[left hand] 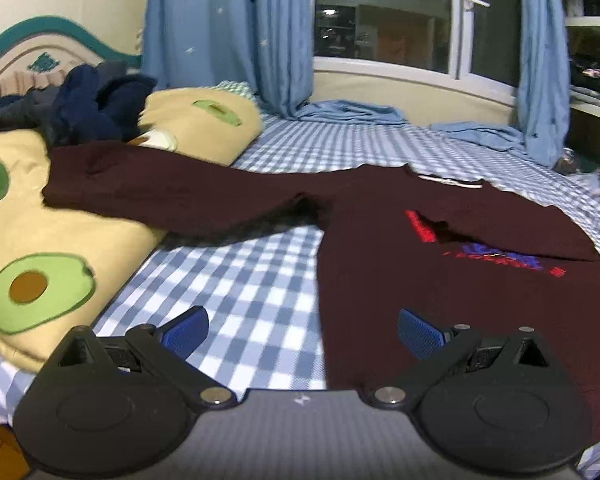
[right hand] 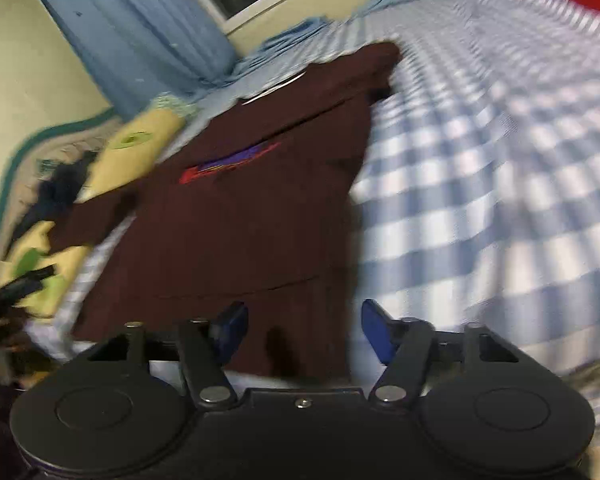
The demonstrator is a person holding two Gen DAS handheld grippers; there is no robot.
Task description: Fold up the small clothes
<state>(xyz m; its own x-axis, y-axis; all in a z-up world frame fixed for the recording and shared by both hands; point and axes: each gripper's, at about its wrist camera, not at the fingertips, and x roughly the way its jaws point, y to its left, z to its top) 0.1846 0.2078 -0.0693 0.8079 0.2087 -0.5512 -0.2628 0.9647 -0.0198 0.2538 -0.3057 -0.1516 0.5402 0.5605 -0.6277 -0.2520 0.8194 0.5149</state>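
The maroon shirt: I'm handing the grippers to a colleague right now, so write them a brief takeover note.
Left gripper: open, empty, above the shirt's left edge.
Right gripper: open, empty, at the hem.
Maroon shirt lies on the checked bed sheet; its right sleeve is folded across the chest, its left sleeve stretches out onto the avocado quilt.
Left: fold that sleeve in, then the body.

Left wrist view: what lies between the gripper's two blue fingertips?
Blue-and-white checked bedsheet and the dark maroon shirt's left edge; the open left gripper holds nothing.
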